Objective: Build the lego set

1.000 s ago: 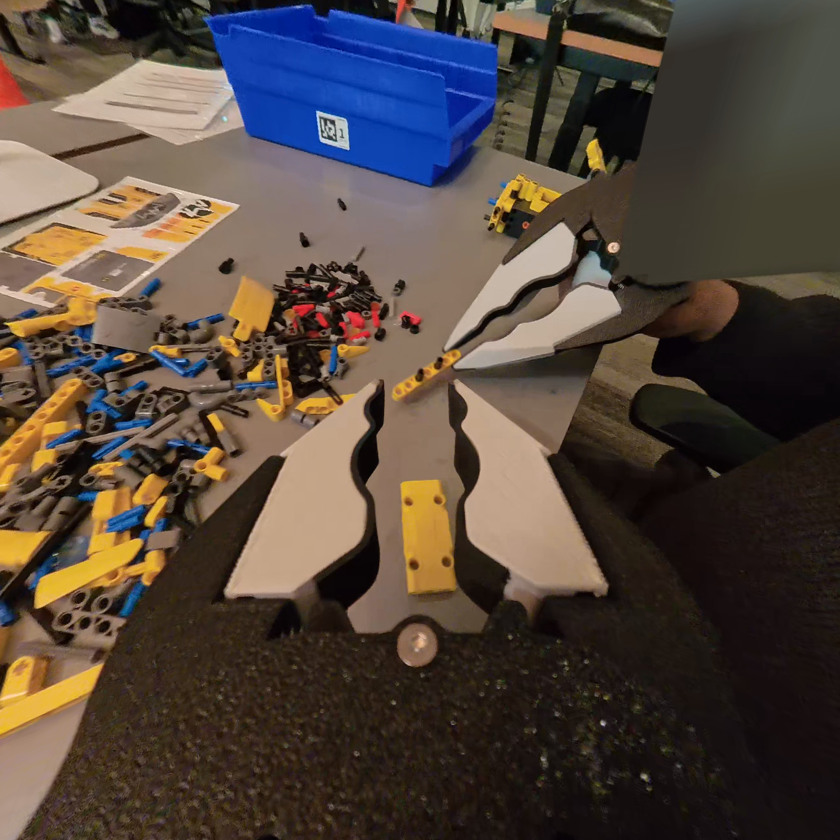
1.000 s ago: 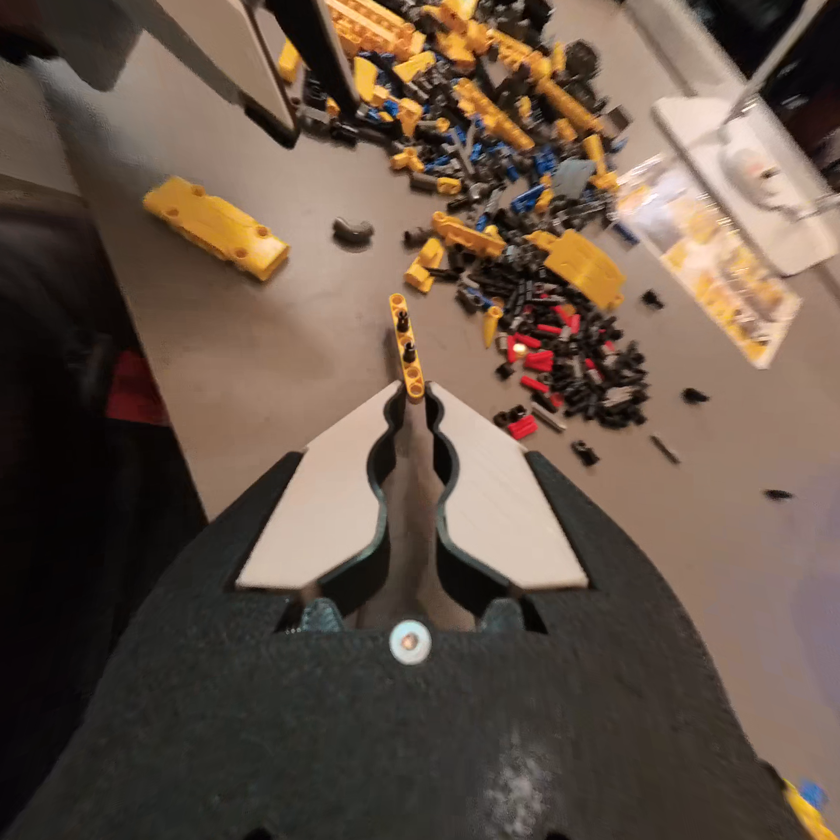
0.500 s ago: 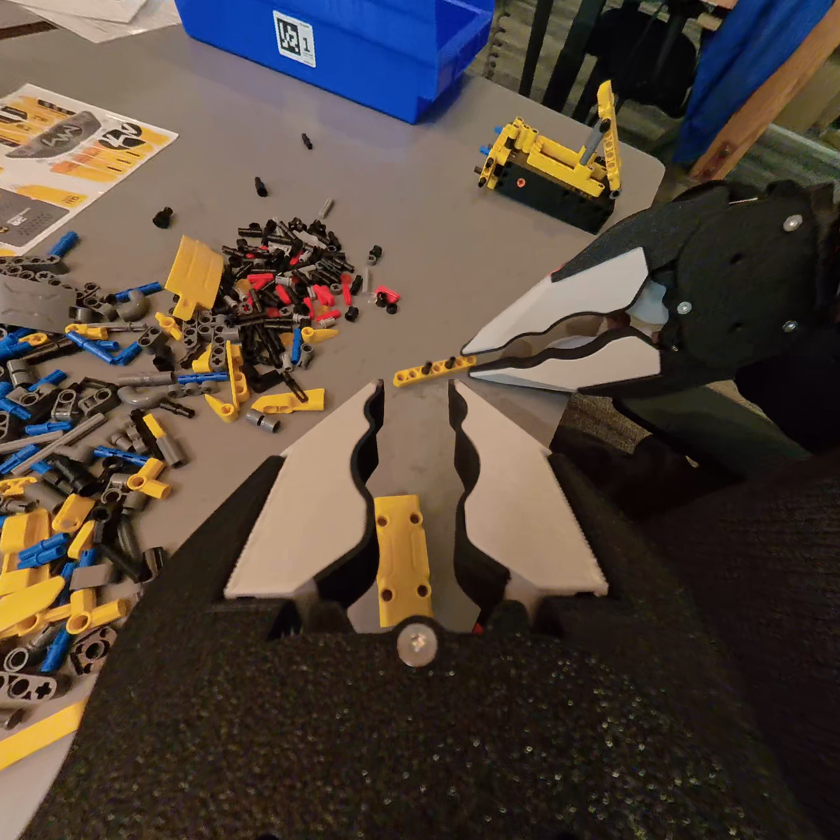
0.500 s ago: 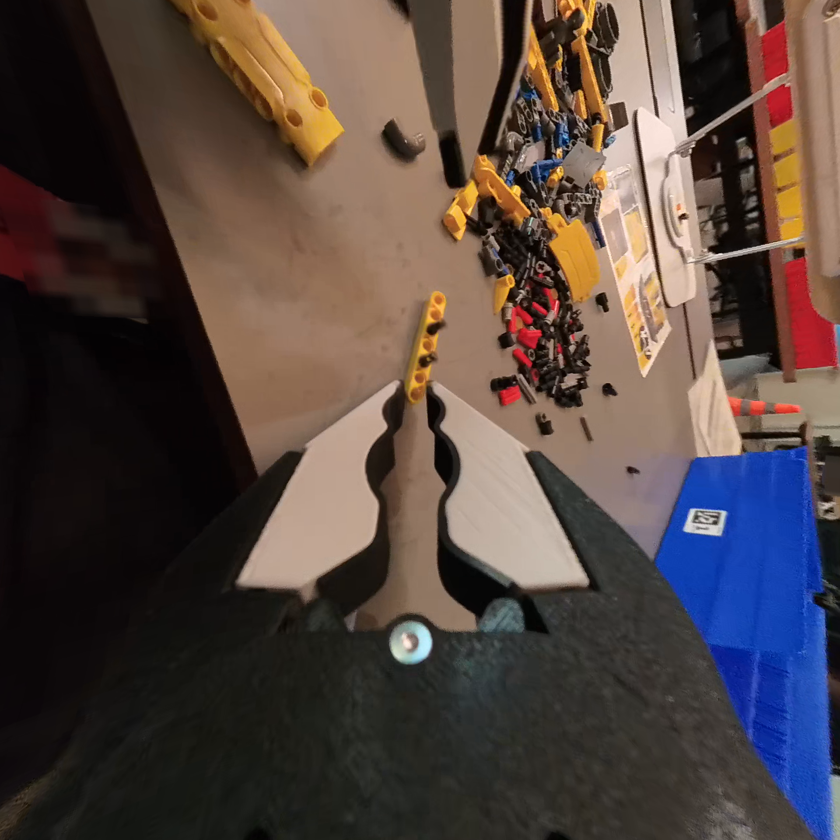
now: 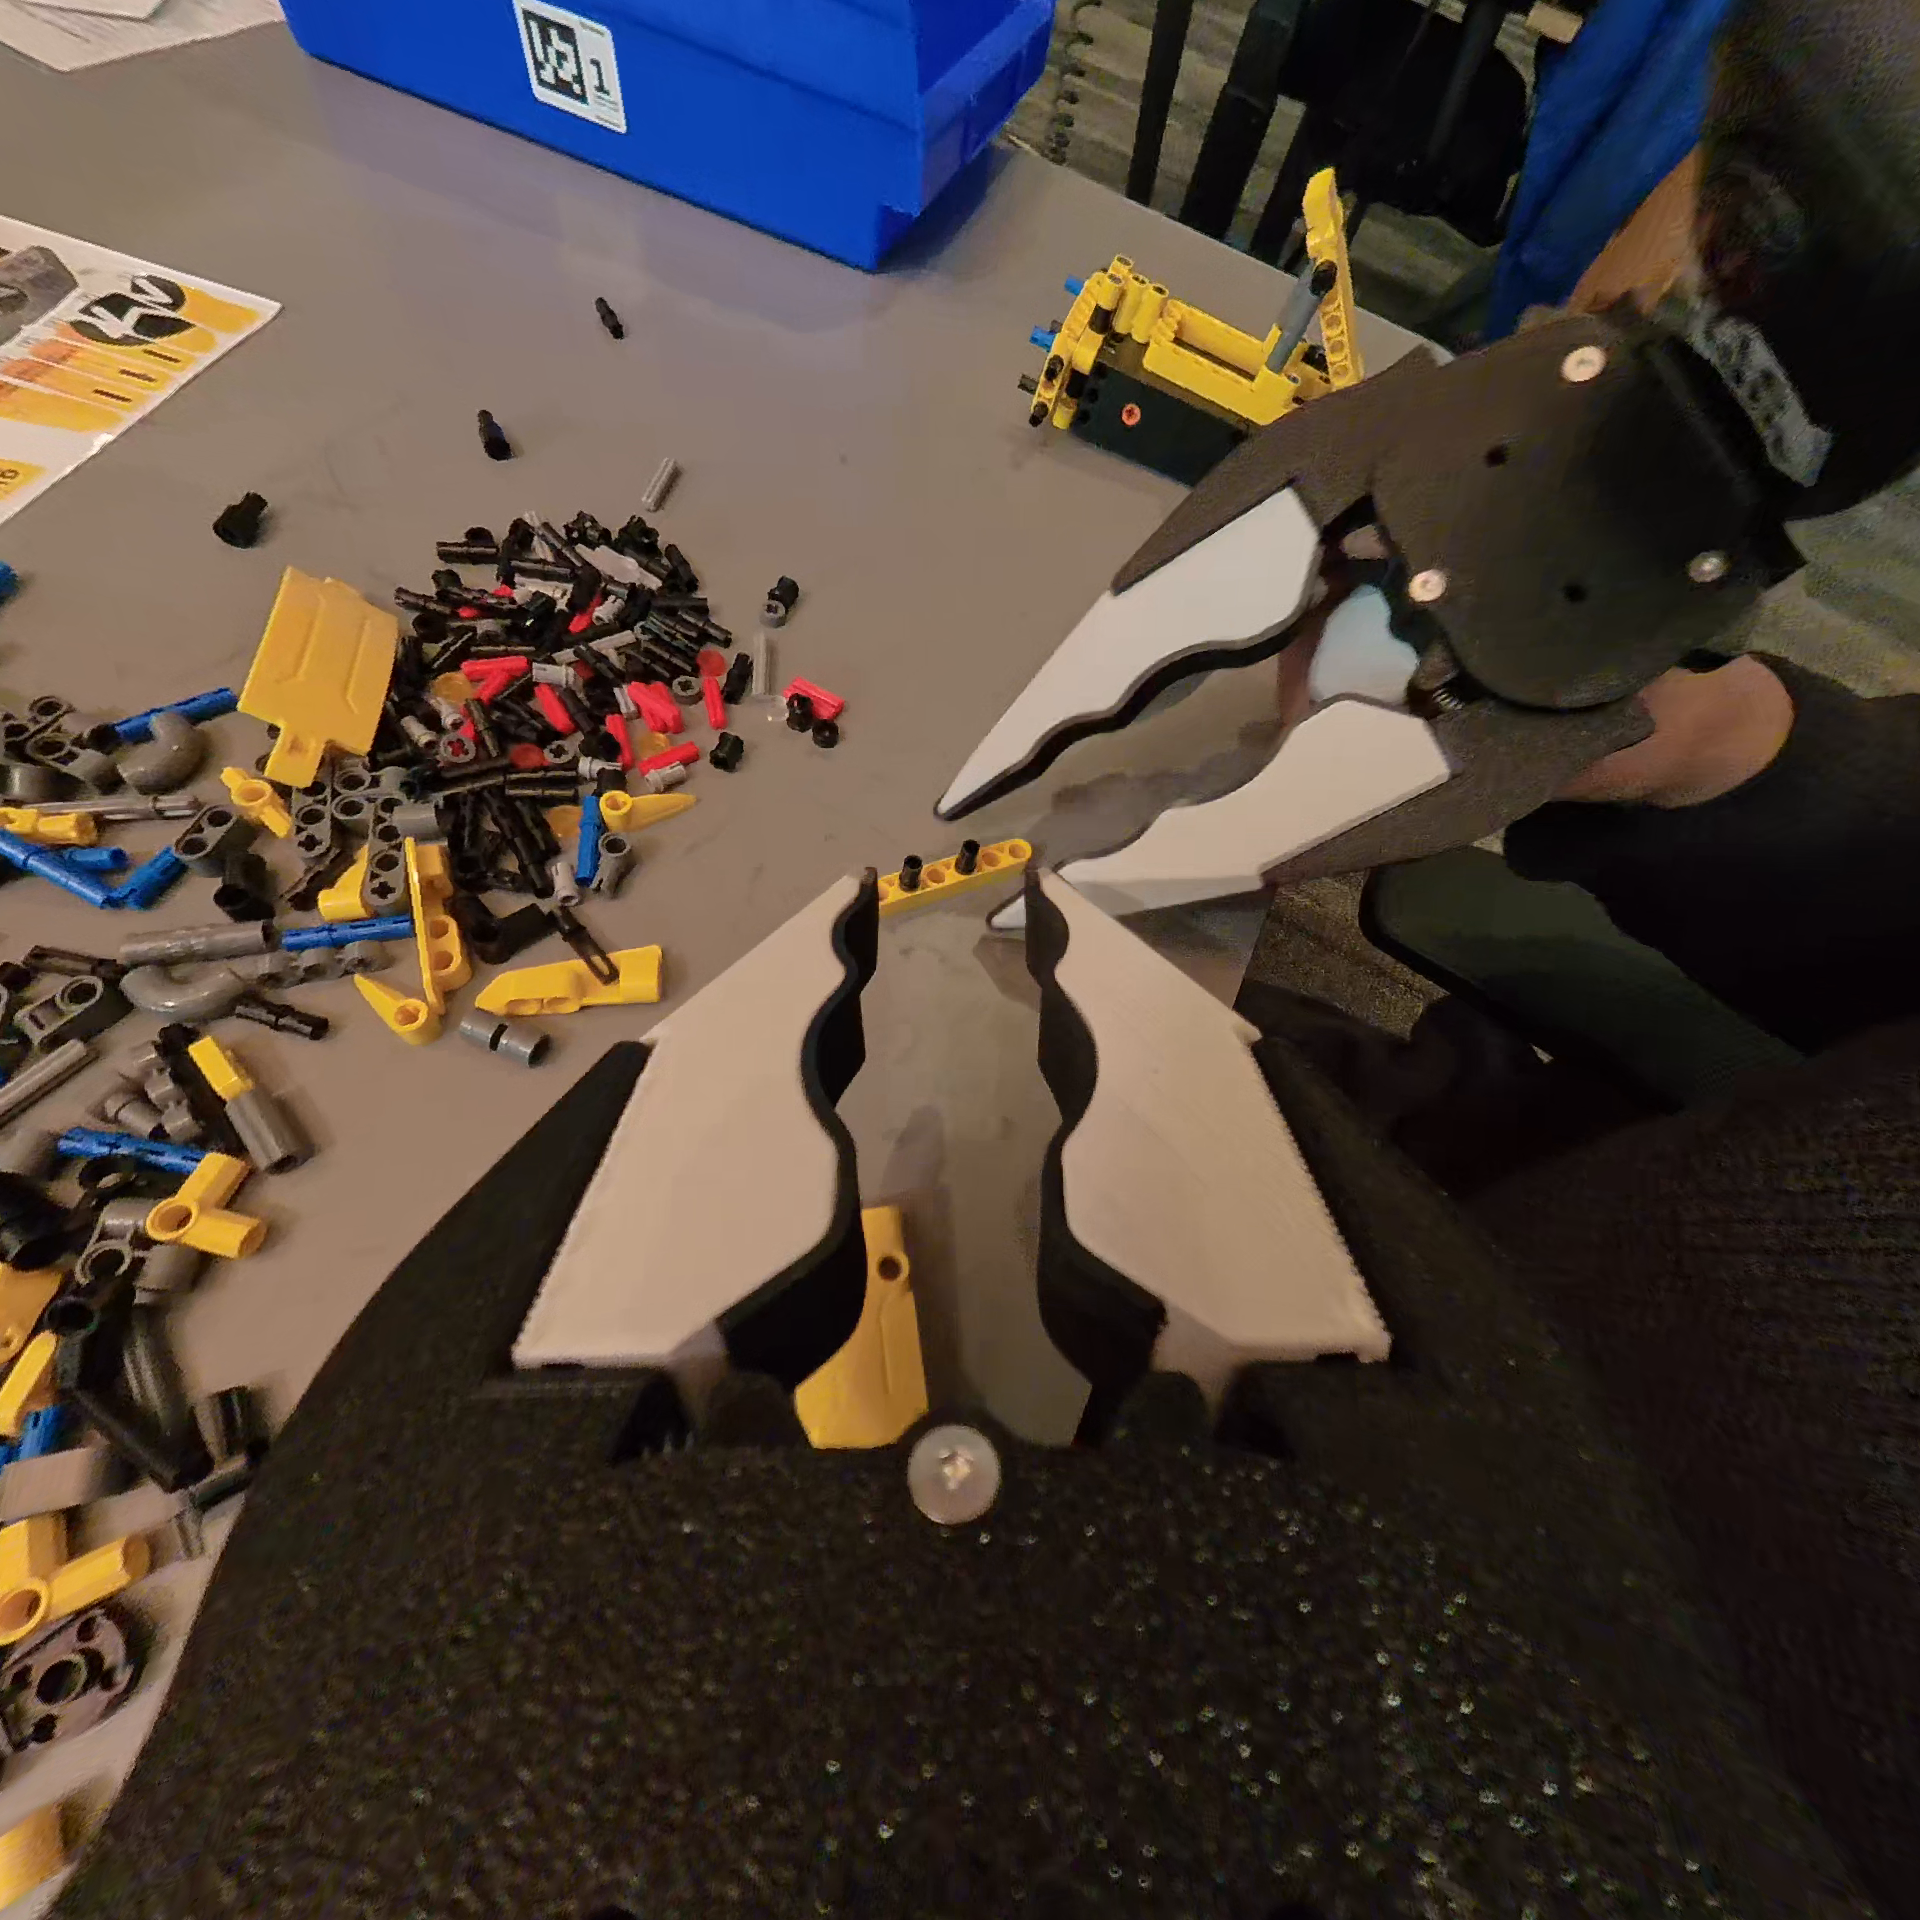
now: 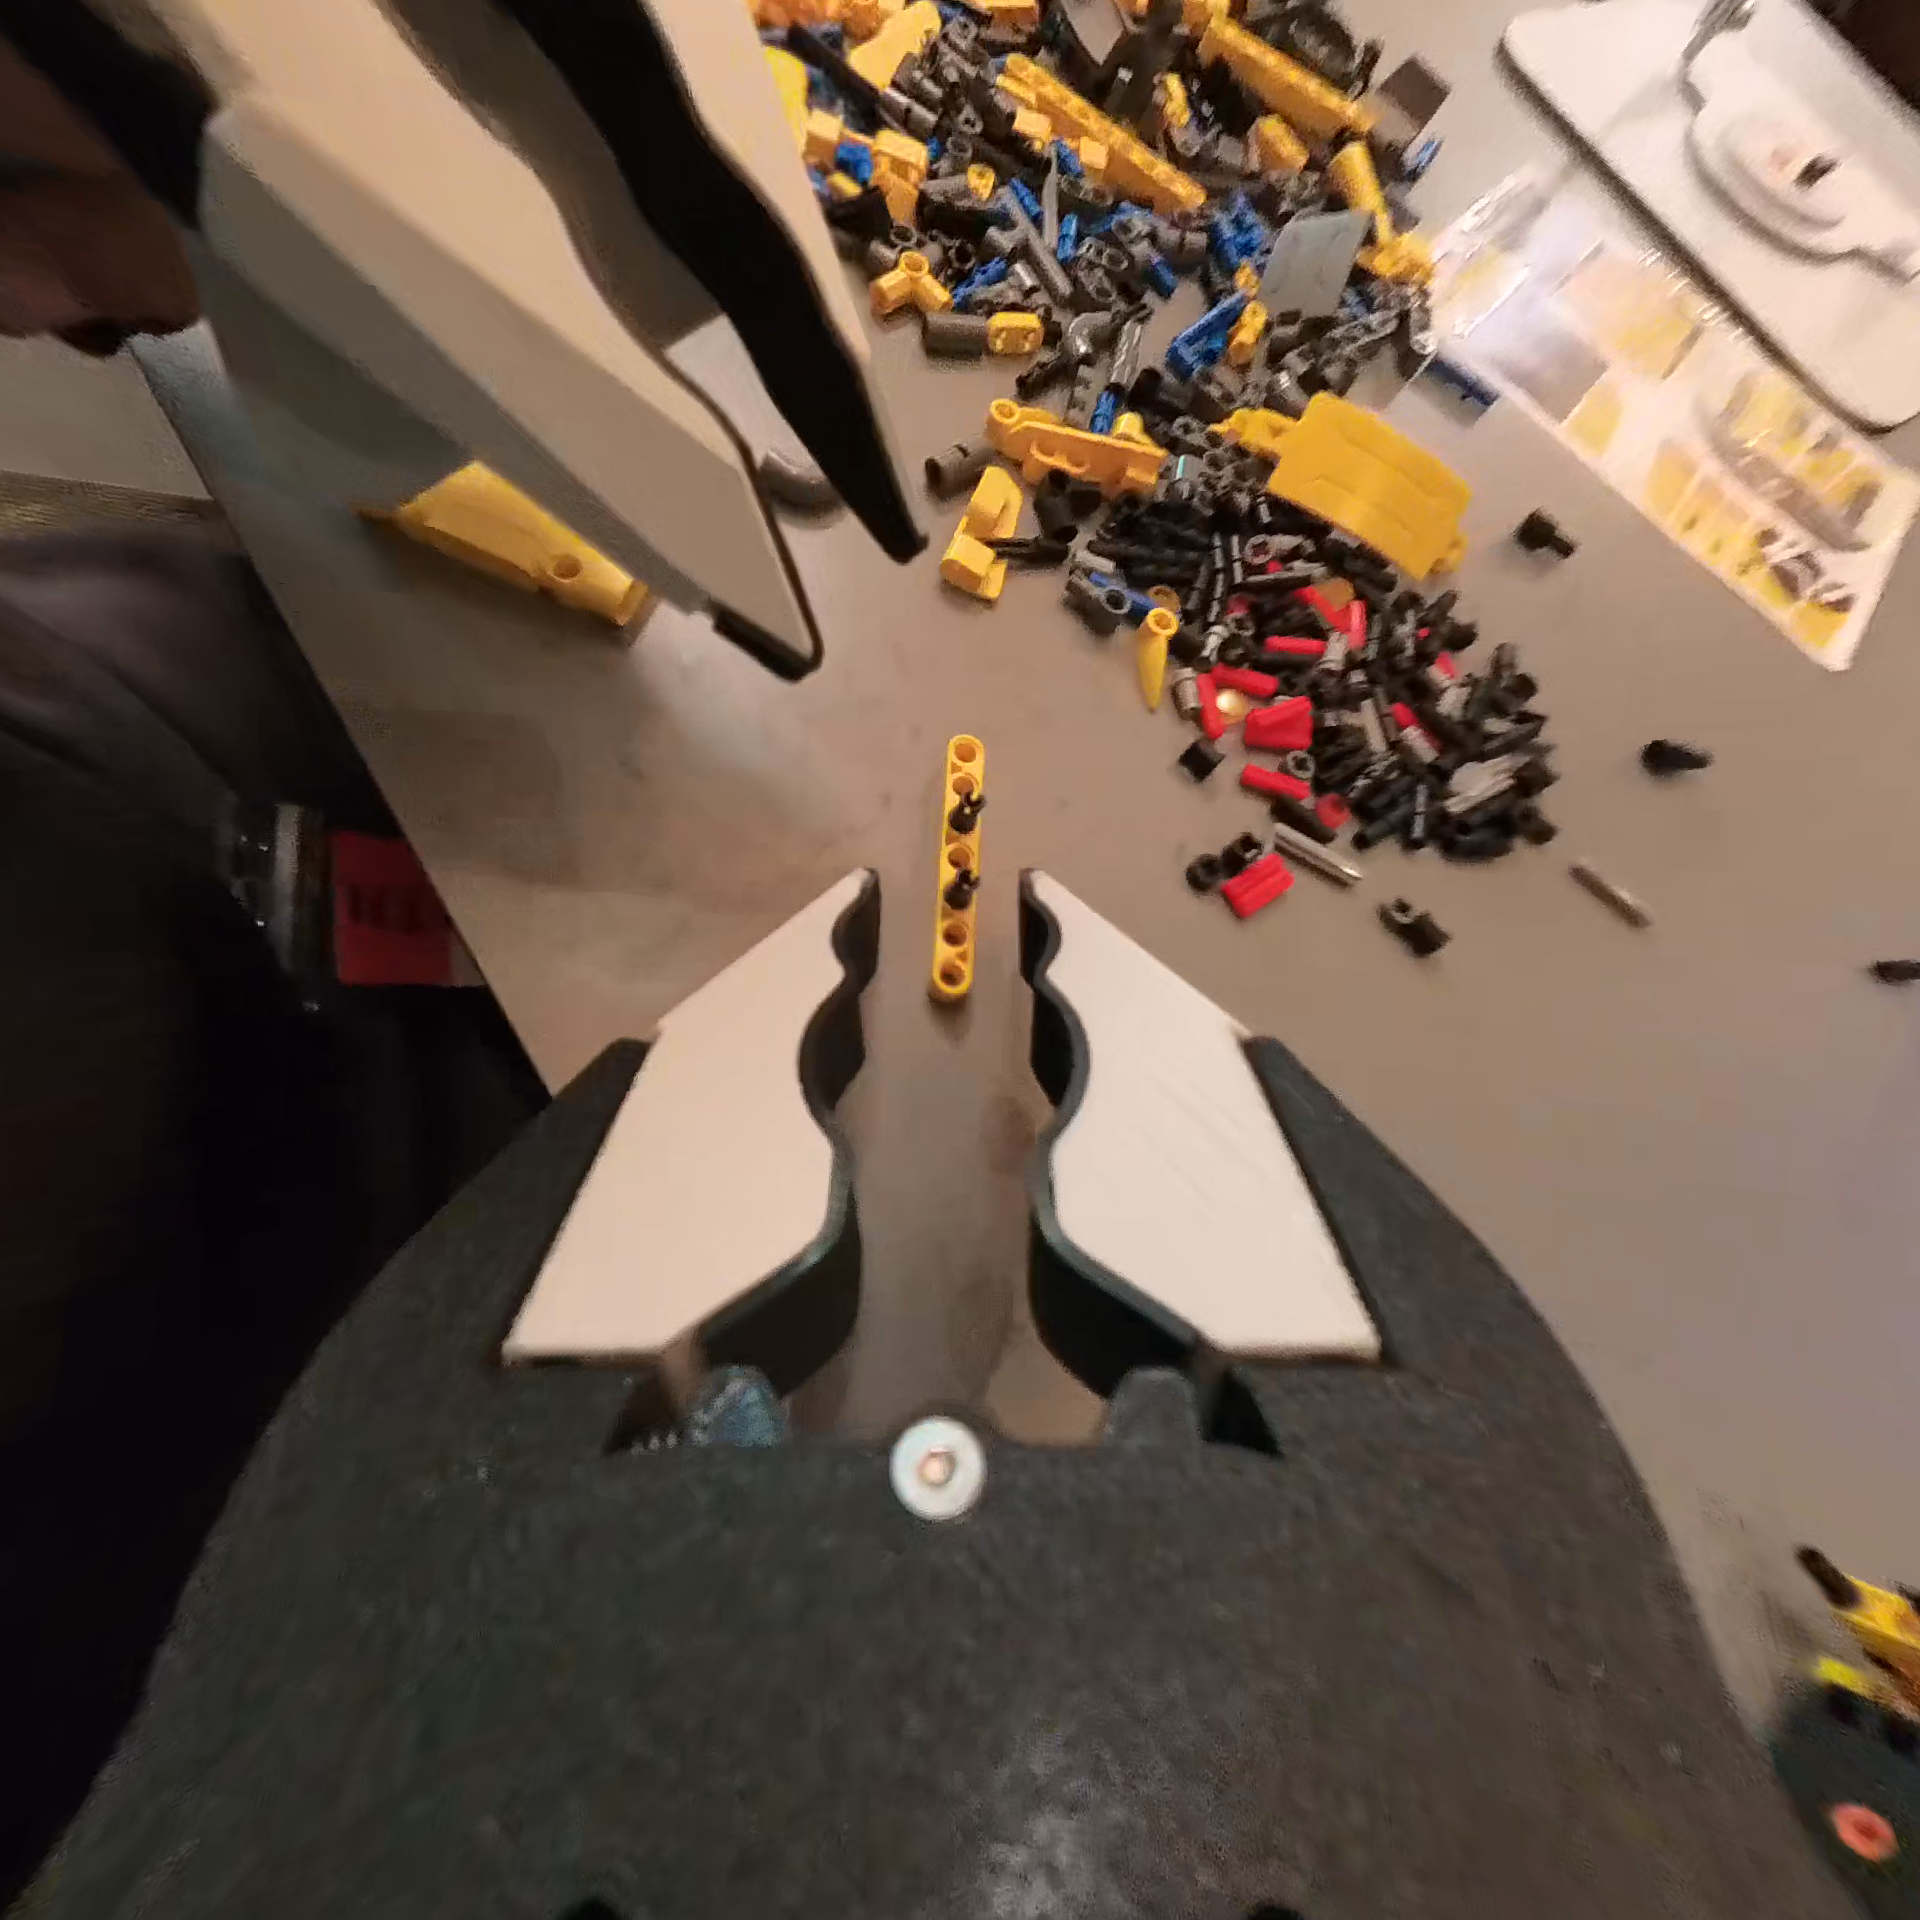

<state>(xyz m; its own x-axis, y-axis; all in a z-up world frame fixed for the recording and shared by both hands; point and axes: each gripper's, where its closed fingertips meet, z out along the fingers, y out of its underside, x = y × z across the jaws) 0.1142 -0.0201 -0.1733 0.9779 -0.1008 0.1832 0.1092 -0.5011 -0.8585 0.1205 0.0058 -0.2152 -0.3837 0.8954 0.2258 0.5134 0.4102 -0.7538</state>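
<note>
With both sets of jaws apart and empty, the right gripper [image 6: 948, 883] straddles the beam [image 6: 958, 868] flat on the tabletop [image 6: 1351, 1143], while the left gripper [image 5: 948, 883] hovers just beside it.

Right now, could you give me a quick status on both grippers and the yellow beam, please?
Right gripper open, yellow beam flat on table between its tips, unheld. Left gripper open, above yellow panel. Loose parts pile beside the beam.

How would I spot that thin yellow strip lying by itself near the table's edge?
Start at the blue bin, cross the pile of small parts toward the near edge. The yellow beam lies alone between the open right gripper fingertips: two black pins stand in its holes.
</note>
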